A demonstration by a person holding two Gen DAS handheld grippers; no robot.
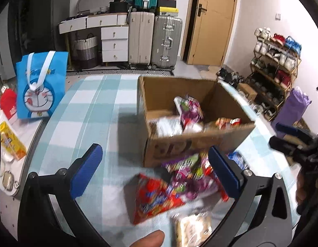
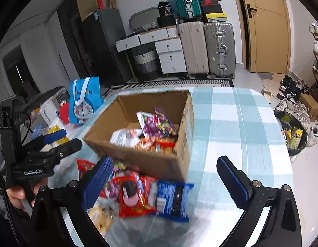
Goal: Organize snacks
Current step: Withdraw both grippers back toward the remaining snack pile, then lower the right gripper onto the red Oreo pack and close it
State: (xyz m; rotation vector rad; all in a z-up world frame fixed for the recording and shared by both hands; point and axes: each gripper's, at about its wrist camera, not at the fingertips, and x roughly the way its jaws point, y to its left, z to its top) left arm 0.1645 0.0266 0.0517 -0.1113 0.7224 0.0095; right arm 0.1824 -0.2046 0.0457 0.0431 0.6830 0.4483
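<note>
A cardboard box [image 1: 200,142] [image 2: 138,156] stands open on the checked tablecloth, with several snack packets inside, a purple one [image 1: 189,111] [image 2: 159,123] on top. Loose packets lie in front of it: a red one [image 1: 156,197] [image 2: 134,195], a purple one [image 1: 185,177], a blue one [image 2: 173,197] and a pale one [image 1: 193,230] [image 2: 101,218]. My left gripper [image 1: 156,175] [image 2: 64,140] hovers open over the red and purple packets, gripping nothing. My right gripper [image 2: 165,183] [image 1: 282,136] is open above the red and blue packets, also holding nothing.
A blue cartoon bag [image 1: 41,86] [image 2: 84,100] and a yellow carton [image 1: 10,142] sit on a side surface to the left. Behind the table are suitcases [image 1: 154,41] and white drawers. A shoe rack [image 1: 276,65], shoes and a black rubbish bag [image 2: 292,135] are at the right.
</note>
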